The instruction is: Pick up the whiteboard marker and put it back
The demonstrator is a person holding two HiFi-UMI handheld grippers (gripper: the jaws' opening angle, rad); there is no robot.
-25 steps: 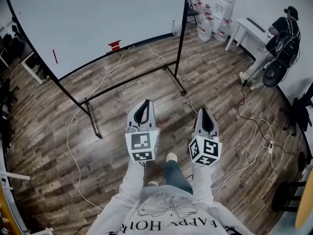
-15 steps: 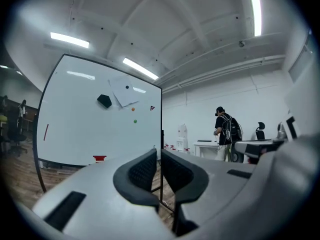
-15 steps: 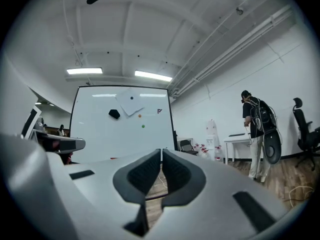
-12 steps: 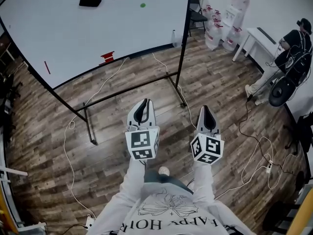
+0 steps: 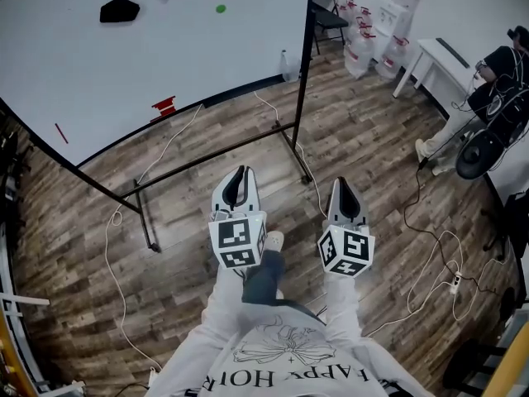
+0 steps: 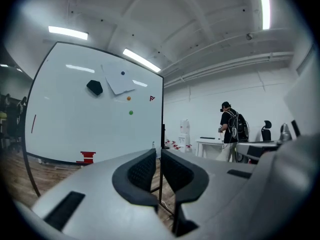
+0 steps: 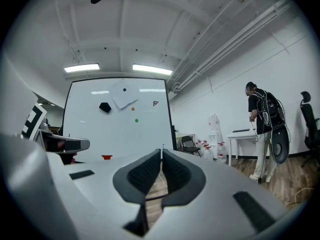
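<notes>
A big whiteboard (image 5: 124, 64) on a black stand fills the upper left of the head view. A thin red stick, which may be the marker (image 5: 60, 133), sits near its lower left and shows in the left gripper view as the marker (image 6: 33, 123). A small red object (image 5: 164, 106) rests at the board's bottom edge. A black eraser (image 5: 120, 10) clings higher up. My left gripper (image 5: 239, 174) and right gripper (image 5: 344, 184) are held side by side at waist height over the floor, well short of the board. Both point toward it, shut and empty: left gripper (image 6: 158, 154), right gripper (image 7: 161, 154).
The stand's black foot bars (image 5: 215, 151) and white cables (image 5: 116, 246) lie on the wood floor ahead. At the right, a person (image 5: 496, 73) stands by a white table (image 5: 430, 56). Water bottles (image 5: 364, 44) and a chair (image 5: 324, 19) are behind the board's right post.
The whiteboard has slid left and nearer in the head view as I walk toward it. Both grippers keep their pose, shut. My leg has stepped forward between the arms.
</notes>
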